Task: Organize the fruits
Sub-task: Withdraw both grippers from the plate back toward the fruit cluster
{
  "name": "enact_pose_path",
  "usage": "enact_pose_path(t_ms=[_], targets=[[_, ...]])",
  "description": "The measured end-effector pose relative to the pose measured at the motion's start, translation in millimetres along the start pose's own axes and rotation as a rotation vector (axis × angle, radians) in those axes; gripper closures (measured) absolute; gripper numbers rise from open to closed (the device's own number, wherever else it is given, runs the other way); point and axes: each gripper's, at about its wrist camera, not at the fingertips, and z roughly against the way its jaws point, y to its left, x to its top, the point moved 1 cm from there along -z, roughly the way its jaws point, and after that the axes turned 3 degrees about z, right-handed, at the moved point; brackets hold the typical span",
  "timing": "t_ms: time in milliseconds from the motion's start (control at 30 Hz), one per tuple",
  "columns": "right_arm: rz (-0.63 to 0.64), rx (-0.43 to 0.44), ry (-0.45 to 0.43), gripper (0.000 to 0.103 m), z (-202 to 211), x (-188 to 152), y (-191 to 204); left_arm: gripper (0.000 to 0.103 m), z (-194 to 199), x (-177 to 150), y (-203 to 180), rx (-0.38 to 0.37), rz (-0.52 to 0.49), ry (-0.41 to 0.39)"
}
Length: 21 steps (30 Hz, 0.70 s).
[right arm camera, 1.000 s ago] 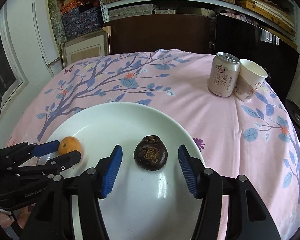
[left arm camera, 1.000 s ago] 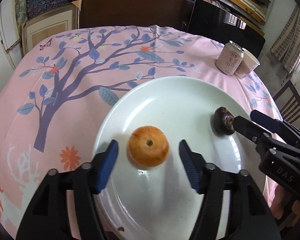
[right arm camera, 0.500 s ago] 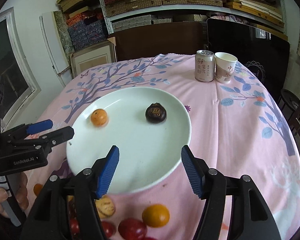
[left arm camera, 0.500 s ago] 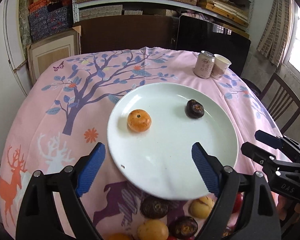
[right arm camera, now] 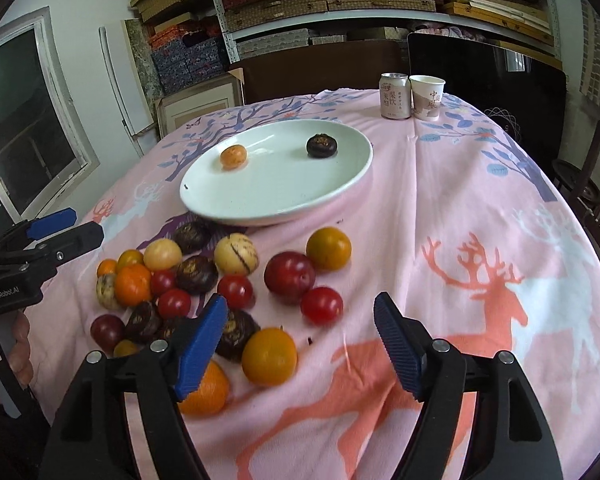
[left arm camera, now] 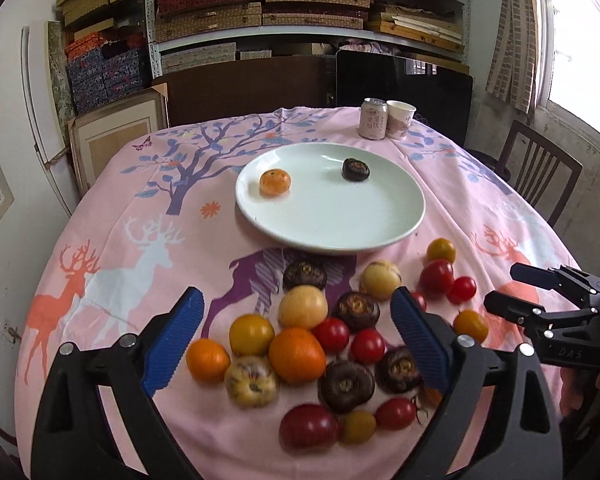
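Left gripper: your left gripper [left arm camera: 296, 336] has just been opening and now stands wide, holding nothing; it hangs over the near pile of fruit with several pieces framed between its blue pads but none pressed.

Right gripper: your right gripper [right arm camera: 300, 340] has also just been opening, gapes less wide, and is empty; only bare pink cloth lies between its pads, with the pile just to its left.

Fruit pile: the loose fruit [left arm camera: 324, 340] sits packed on the near part of the desk [left arm camera: 112, 256], pieces touching one another: oranges, red tomatoes, pale yellow fruit and dark brown ones.

Plate: the white plate [left arm camera: 380, 216] lies beyond the pile, carrying one orange fruit [left arm camera: 275, 182] on its left and one dark fruit [left arm camera: 355, 169] toward its far right, well apart.

Risk, crowding: closing on so tight a cluster could catch two pieces at once or nudge a neighbour.

Risk, rolling: round fruit on smooth cloth may roll toward the near edge of the desk if bumped.

Risk, bruising: the small red tomatoes [right arm camera: 322, 305] look soft; a hard squeeze could split them.

Risk, collision: both grippers hover close over the same pile and could knock together.

Far edge: a drink can [left arm camera: 373, 118] and a paper cup [left arm camera: 400, 119] stand beyond the plate, likely to tip if you overreach.
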Motion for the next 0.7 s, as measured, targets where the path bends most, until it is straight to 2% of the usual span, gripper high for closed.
enact_pose_path(t_ms=[267,533,700], targets=[[-0.051,0.001,0.011,0.025,0.7,-40.0,-11.6,0.011,14.2,-70.9,15.8,0.036,-0.021,0.065],[-0.148,0.063,0.031,0.025,-7.6,-46.1,-26.7,0.011,4.9,-79.0,11.8,0.065,-0.041,0.068],[-0.151,0.072,0.018,0.025,-5.5,-47.3,-26.1,0.011,-7.9,-80.7,3.6,0.064,-0.056,0.087]])
